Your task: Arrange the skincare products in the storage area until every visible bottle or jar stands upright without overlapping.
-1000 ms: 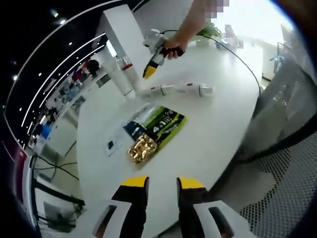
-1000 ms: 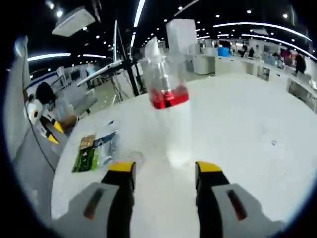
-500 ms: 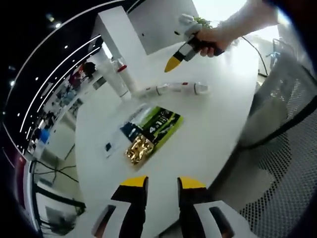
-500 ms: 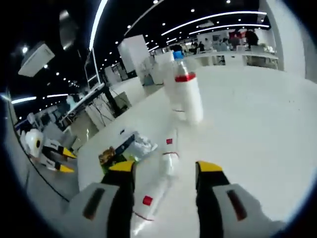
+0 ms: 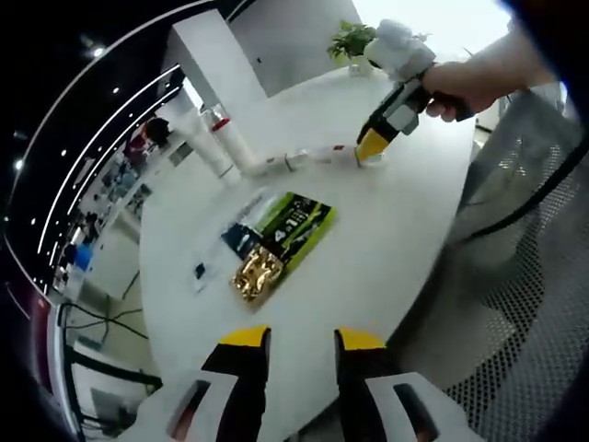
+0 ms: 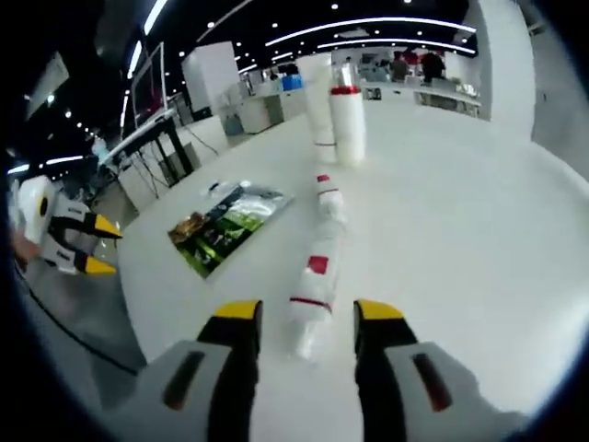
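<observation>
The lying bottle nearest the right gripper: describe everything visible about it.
The nearest lying bottle is clear plastic with a red band and small red label. It lies on its side on the white table, end to end with a second lying bottle. The right gripper is open, its jaws flanking the near end without visible contact.

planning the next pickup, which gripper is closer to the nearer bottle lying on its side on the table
Right. The right gripper has its open jaws on either side of the lying bottle; the left gripper sits back at the table edge, beyond the packets.
</observation>
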A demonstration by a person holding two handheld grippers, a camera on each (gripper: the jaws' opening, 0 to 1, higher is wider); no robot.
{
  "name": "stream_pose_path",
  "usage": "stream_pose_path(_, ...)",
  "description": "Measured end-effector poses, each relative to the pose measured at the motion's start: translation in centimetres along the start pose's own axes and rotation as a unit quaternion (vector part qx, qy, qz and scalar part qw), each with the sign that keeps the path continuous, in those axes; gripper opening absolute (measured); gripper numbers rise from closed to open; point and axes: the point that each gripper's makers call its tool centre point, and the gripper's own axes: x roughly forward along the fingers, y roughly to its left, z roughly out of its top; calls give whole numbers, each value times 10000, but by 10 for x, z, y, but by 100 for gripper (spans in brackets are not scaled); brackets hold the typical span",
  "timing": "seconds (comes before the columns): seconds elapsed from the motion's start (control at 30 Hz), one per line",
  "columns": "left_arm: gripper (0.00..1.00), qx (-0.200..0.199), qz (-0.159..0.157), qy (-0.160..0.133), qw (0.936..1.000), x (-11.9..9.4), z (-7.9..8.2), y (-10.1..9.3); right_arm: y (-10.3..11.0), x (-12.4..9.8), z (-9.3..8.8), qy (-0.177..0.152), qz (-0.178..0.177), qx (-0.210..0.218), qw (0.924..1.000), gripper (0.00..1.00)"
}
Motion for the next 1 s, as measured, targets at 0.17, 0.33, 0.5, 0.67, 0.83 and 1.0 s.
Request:
stream_pose_path(0.17,29,66,-61,3,10000,1,1,-2,-7,7,-1,58,-144,18,9999,36)
stream_pose_path(0.33,29,59,-93,32,9999,2,1,-3,-9,9,-2,69,-184,135,9997,34)
stream_pose_path(0.5,29,88,-151,104,9998,4,-2,-5,-13,13,-3,129,-393,-333,9986,22)
stream_pose_path(0.67,30,83,-150,91,9998,4,-1,-4,-11,9,-2,129,-383,-467,9981,21)
stream_pose_path(0.83,31,-98,-167,149,9997,4,0,3,5,-8,28,-291,-97,-239,9992,20)
stream_pose_path(1.0,33,-676,-164,41,9976,2,6,17,14,-20,42,-524,66,-158,9985,19)
